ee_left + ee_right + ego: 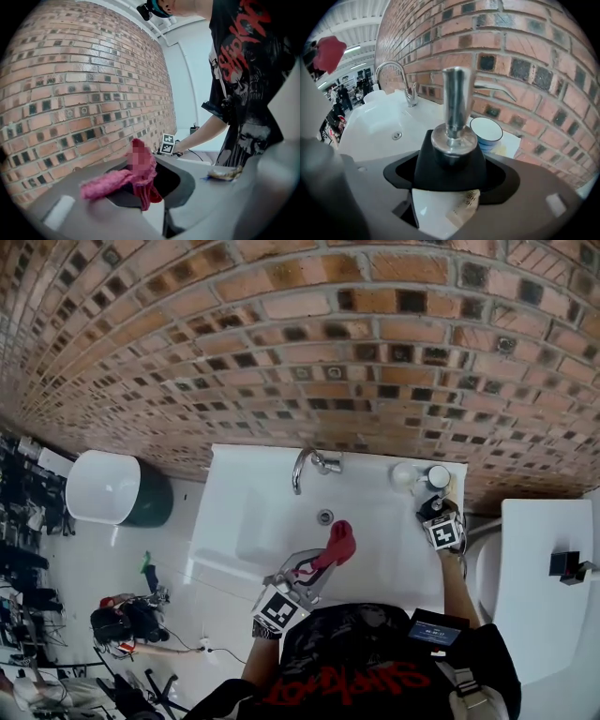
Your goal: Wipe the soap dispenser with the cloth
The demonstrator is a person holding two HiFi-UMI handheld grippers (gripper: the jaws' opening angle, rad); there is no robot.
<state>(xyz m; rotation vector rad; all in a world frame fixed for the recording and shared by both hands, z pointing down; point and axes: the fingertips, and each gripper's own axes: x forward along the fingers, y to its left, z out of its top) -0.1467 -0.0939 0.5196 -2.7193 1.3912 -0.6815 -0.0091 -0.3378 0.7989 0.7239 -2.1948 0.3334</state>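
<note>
Soap dispenser (450, 145), white-bodied with black shoulder and chrome pump, stands upright between the parted jaws of the right tool (450, 183), probably to be steadied, at the white worktop's (375, 554) right rear corner by the brick wall (328, 352); long axis vertical, pump uppermost; left tool (319, 563) clamps the fuzzy pink cloth (341, 540) over the basin (281, 512), ready for wiping.

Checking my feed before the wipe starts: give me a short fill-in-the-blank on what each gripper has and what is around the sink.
1. The left gripper is shut on the ___.
2. The soap dispenser stands ___ the right gripper's jaws.
3. The wall behind the sink is built of ___.
Missing words: cloth; between; brick.
</note>
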